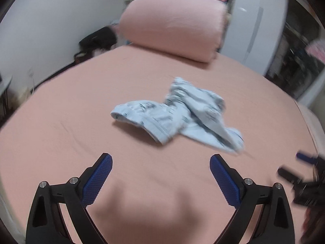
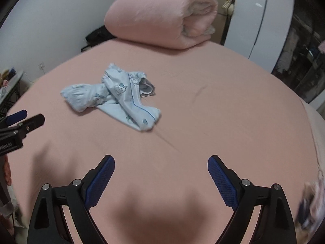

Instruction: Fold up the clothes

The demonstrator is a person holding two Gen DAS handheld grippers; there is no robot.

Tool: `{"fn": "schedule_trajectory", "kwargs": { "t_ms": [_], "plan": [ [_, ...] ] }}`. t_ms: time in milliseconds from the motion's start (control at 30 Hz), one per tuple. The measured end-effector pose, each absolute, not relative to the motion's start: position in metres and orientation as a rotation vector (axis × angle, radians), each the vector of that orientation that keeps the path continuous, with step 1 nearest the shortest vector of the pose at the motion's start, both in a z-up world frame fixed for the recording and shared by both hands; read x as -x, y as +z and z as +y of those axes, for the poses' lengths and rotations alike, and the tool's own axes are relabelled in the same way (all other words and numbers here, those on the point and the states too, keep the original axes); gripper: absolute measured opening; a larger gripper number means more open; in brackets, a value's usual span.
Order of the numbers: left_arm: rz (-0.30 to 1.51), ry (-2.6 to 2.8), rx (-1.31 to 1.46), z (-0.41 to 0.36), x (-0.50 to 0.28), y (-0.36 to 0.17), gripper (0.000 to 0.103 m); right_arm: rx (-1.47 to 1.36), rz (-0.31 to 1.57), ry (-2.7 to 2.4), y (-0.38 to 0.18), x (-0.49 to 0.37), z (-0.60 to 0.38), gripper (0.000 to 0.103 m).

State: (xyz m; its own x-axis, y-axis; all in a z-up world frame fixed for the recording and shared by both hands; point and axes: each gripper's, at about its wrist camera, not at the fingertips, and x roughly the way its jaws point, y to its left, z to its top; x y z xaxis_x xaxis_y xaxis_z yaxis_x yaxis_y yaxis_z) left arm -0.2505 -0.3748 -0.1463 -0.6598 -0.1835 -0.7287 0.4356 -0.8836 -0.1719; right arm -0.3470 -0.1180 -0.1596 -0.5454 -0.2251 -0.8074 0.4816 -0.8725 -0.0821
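A small light-blue printed garment (image 1: 178, 111) lies crumpled on the pink bed sheet (image 1: 61, 111); the right wrist view shows the garment (image 2: 113, 97) left of centre on the sheet (image 2: 223, 111). My left gripper (image 1: 161, 160) hovers open above the sheet, short of the garment, nothing between its blue pads. My right gripper (image 2: 161, 160) is open too and holds nothing, with the garment ahead and to its left. Each gripper appears at the edge of the other's view: the right gripper (image 1: 292, 164) and the left gripper (image 2: 30, 116).
A rolled pink quilt (image 1: 172, 26) lies at the far end of the bed, also seen as the quilt (image 2: 162, 14) from the right. A white wardrobe (image 2: 254, 16) stands beyond the bed on the right, a dark bag (image 1: 97, 38) by the left wall.
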Motion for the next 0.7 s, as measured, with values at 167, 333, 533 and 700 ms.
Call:
{"fn": "schedule_trajectory", "kwargs": {
  "t_ms": [167, 333, 533, 700],
  "plan": [
    [0.634, -2.472, -1.056, -0.411, 0.295, -0.183, 0.098, -1.236, 0.461, -2.407, -0.212, 0.407, -0.164, 0.093],
    [0.67, -2.445, -1.116, -0.415, 0.32, -0.209, 0.06, -1.328, 0.466, -2.354, -0.255, 0.459, -0.189, 0.059],
    [0.559, -2.547, -1.219, -0.375, 0.298, -0.186, 0.016, -1.308, 0.381, -2.294, -0.24, 0.441, -0.165, 0.004],
    [0.495, -2.651, -1.352, -0.323, 0.249, -0.156, 0.016, -1.208, 0.581, -2.305, -0.215, 0.391, -0.126, 0.003]
  ]
}}
